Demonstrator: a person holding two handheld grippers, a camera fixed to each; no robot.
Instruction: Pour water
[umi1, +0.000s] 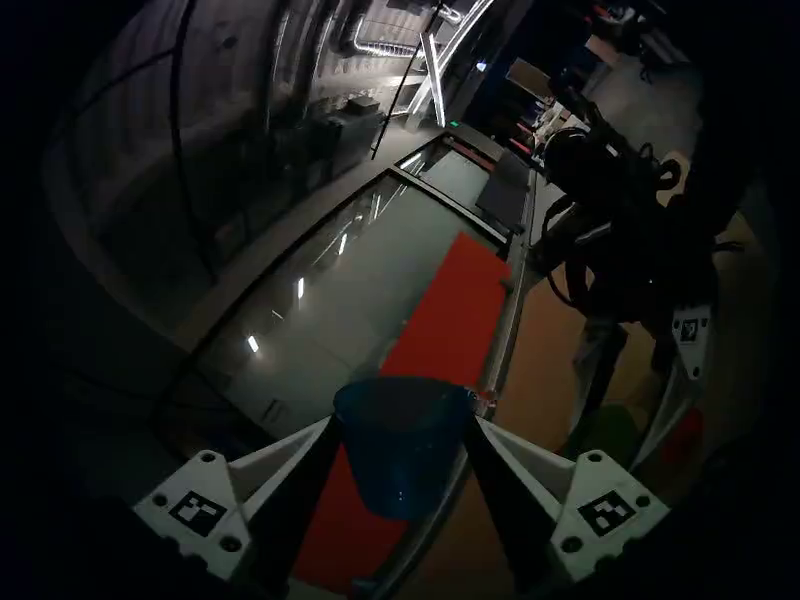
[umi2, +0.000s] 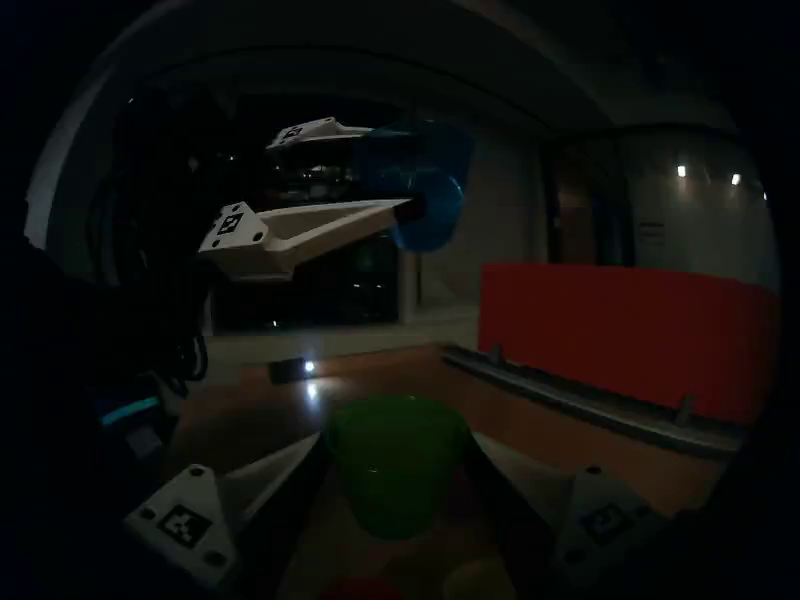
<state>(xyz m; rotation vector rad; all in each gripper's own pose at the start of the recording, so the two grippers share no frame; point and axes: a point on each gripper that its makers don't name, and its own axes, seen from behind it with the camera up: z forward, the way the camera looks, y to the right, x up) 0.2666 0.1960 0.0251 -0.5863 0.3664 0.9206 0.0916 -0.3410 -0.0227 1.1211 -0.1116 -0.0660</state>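
A translucent blue cup (umi1: 403, 450) sits between the white fingers of my left gripper (umi1: 403, 425), which is shut on its sides. In the right gripper view the same left gripper (umi2: 390, 170) hangs high and level, holding the blue cup (umi2: 425, 185) tipped on its side, mouth pointing away to the right. Below it my right gripper (umi2: 395, 445) is shut on a green cup (umi2: 395, 470) that stands upright over the wooden table (umi2: 560, 440). In the left gripper view a white finger (umi1: 688, 345) of the right gripper shows, with the green cup (umi1: 610, 435) beside it.
The room is very dark. A red panel (umi2: 620, 330) stands behind a metal rail (umi2: 570, 395) along the table's far edge. A glass wall (umi1: 330, 290) lies beyond. Small red (umi2: 360, 588) and yellow (umi2: 480, 580) objects lie at the near edge.
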